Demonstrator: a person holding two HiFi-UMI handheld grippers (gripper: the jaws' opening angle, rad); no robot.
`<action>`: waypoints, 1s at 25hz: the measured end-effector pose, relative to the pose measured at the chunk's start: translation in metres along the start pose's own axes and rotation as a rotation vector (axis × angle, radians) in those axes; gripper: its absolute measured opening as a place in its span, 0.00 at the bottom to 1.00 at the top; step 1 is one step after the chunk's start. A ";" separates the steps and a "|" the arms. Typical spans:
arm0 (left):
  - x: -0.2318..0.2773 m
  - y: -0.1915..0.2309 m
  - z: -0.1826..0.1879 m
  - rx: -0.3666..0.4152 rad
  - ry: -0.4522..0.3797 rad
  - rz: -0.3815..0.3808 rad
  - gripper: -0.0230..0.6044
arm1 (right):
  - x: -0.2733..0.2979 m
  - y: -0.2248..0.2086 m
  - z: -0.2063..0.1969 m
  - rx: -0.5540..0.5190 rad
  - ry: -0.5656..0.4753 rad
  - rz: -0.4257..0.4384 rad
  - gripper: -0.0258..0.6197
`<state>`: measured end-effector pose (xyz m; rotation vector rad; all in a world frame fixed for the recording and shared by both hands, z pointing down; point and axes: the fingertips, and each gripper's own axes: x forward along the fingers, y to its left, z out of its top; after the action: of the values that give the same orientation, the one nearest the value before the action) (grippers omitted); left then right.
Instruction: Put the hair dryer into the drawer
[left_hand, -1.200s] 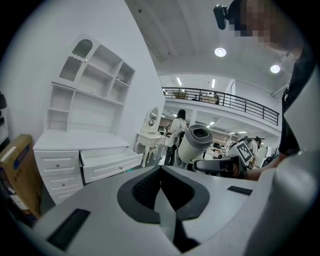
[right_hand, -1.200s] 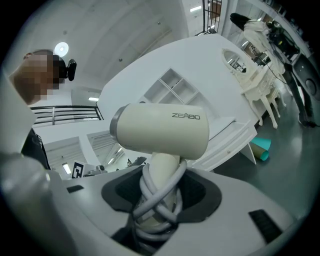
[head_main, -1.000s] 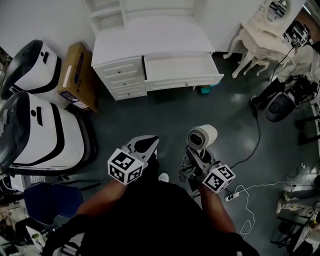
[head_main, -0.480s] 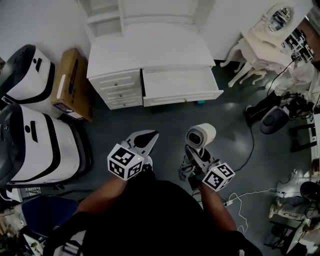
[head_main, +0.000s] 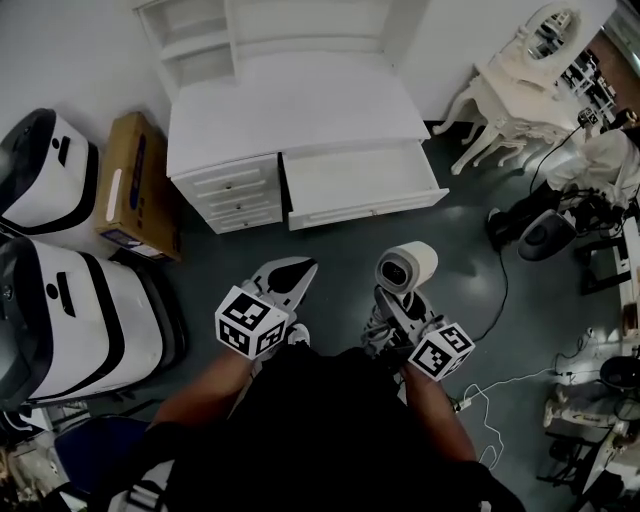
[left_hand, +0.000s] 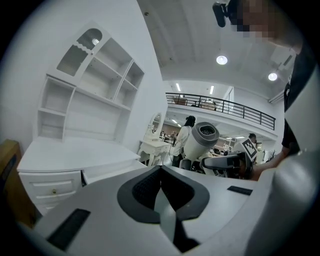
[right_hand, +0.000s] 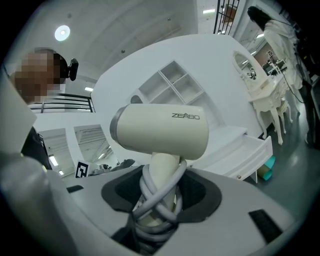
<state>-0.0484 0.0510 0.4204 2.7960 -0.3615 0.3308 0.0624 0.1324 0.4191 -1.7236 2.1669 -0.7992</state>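
A white dressing desk (head_main: 290, 105) has its wide drawer (head_main: 355, 180) pulled open. Well short of it, a cream hair dryer (right_hand: 160, 131) is held upright, its barrel marked ZEABO and a grey cord (right_hand: 156, 197) wound round the handle, which the right gripper (head_main: 393, 308) clamps. The left gripper (head_main: 298, 272) is pressed closed on nothing.

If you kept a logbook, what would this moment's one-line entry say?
right tool: shut on hair dryer handle | left tool: shut, empty | drawer: open, hair dryer not yet inside

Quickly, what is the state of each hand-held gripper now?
Left hand-held gripper: closed, empty.
Right hand-held gripper: closed on the hair dryer handle.
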 end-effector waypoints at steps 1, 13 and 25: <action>0.000 0.002 -0.001 -0.002 0.003 -0.001 0.05 | 0.002 0.000 -0.001 0.000 0.001 -0.002 0.36; 0.013 0.010 -0.004 -0.017 0.017 0.000 0.05 | 0.013 -0.016 0.015 -0.007 -0.014 0.006 0.36; 0.059 0.014 0.011 -0.052 0.012 0.083 0.05 | 0.030 -0.068 0.054 -0.004 0.017 0.075 0.36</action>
<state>0.0050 0.0218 0.4291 2.7320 -0.4778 0.3515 0.1376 0.0800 0.4178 -1.6324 2.2309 -0.7935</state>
